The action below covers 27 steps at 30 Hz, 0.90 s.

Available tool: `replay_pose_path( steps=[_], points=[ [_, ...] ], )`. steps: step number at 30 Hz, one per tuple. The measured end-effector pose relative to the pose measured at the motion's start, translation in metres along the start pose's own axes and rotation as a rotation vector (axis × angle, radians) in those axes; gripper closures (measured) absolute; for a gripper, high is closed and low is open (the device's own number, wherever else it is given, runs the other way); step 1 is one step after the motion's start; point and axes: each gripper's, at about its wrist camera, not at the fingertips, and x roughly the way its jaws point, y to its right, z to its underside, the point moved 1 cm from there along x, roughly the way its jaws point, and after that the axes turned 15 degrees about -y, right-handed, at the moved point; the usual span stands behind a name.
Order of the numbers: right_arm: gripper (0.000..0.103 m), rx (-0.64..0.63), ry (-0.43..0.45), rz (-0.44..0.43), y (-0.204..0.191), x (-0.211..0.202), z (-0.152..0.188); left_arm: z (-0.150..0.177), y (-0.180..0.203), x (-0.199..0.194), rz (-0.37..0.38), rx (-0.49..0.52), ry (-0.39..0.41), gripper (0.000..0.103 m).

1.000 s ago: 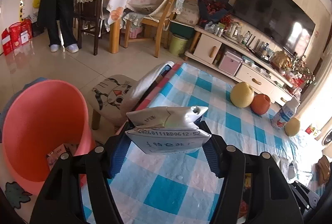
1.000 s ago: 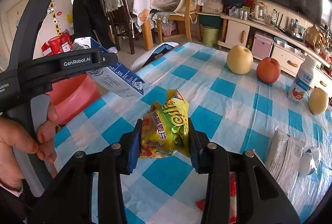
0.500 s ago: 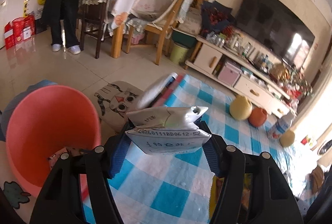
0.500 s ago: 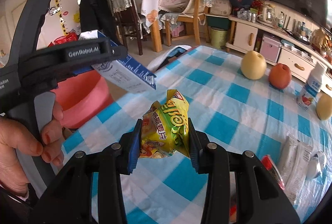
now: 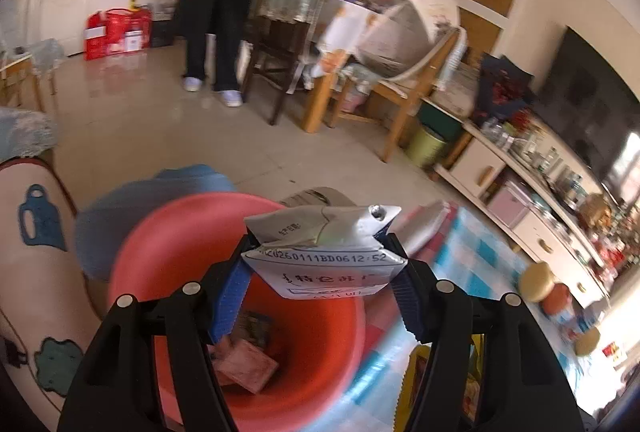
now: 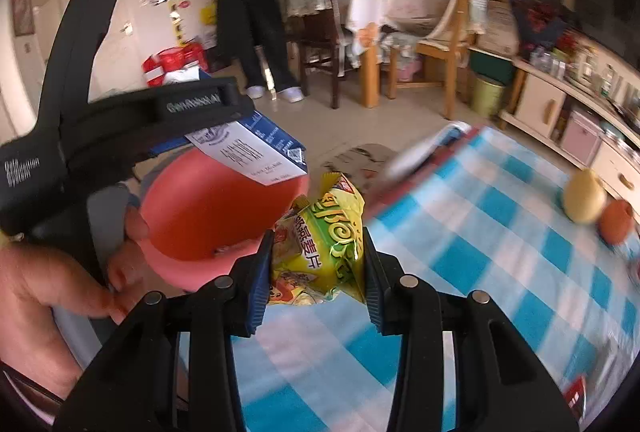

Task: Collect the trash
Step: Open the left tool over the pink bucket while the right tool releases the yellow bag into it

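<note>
The left gripper (image 5: pixel 324 292) pinches a flattened milk carton (image 5: pixel 326 256) directly above the open pink bin (image 5: pixel 168 232), which contains discarded wrappers, while the right gripper (image 6: pixel 318 272) clamps a crumpled yellow snack bag (image 6: pixel 320 252) over the blue-checked tablecloth (image 6: pixel 480 252) beside that bin.

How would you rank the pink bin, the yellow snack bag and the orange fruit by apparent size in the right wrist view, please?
1. pink bin
2. yellow snack bag, close to the camera, so enlarged
3. orange fruit, farther off on the table
</note>
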Motion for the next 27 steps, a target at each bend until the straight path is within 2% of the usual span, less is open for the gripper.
replay_pose_path(
  steps=[9, 19, 21, 24, 27],
  points=[
    [0.061, -0.062, -0.036, -0.058, -0.04, 0.035, -0.033, -0.014, -0.043, 0.005, -0.031, -0.101, -0.001, 0.038],
    [0.06, -0.085, -0.101, -0.099, -0.053, 0.065, -0.04, -0.02, -0.073, 0.02, -0.065, -0.169, -0.042, 0.038],
    [0.047, -0.068, -0.096, -0.086, -0.051, 0.065, -0.039, -0.02, -0.073, 0.022, -0.069, -0.164, -0.055, 0.038],
    [0.036, -0.041, -0.075, -0.104, -0.044, 0.06, -0.035, -0.019, -0.07, 0.023, -0.072, -0.156, -0.062, 0.038],
    [0.028, -0.01, -0.06, -0.089, -0.036, 0.053, -0.03, -0.019, -0.068, 0.02, -0.087, -0.148, -0.045, 0.029]
  ],
)
